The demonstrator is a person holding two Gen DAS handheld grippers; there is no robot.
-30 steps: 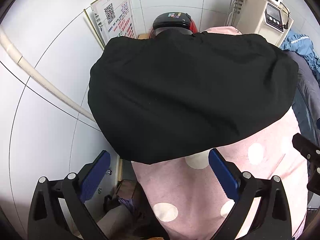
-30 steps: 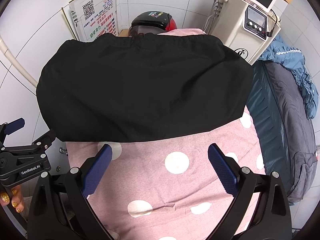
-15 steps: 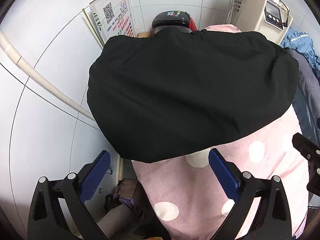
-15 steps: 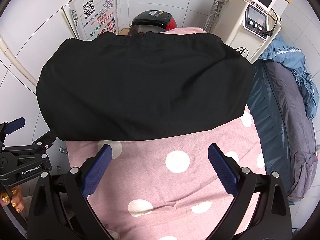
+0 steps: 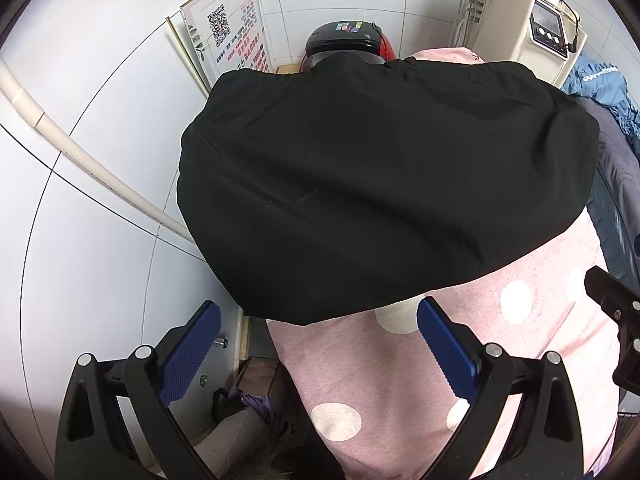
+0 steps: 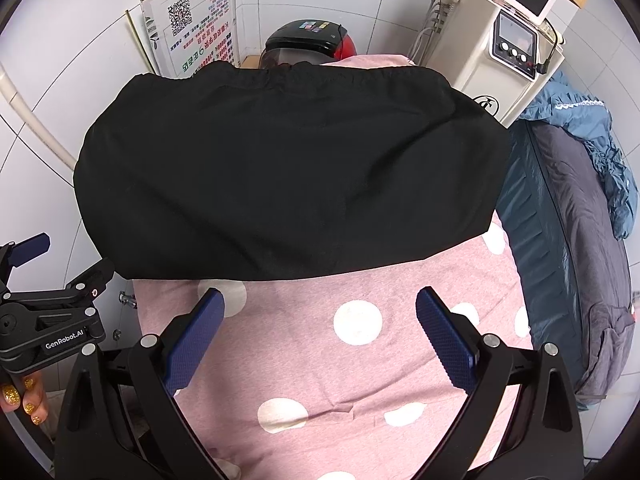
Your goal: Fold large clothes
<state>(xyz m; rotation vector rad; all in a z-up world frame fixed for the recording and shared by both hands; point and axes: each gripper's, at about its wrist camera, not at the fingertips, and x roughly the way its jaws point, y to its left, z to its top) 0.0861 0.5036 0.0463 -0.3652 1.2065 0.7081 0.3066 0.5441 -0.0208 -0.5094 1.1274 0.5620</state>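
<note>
Lying flat: black garment (image 6: 288, 176) (smooth, rounded) on dotted pink sheet (image 6: 360, 360).

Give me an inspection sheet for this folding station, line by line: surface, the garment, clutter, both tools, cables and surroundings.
Surface: pink sheet with white dots, a small crease near its front edge.
Job's things: black garment spread flat on the sheet, gathered waistband at the far edge, near hem straight.
Clutter: nothing seen on the sheet besides the garment.
Grippers: left tool open and empty, over the sheet's left edge; right tool open and empty, above the sheet short of the hem.
Cables: black cable plugged into the beige machine.
Surroundings: white tiled wall, QR-code poster, black-and-red appliance, grey and blue bedding at right.
</note>
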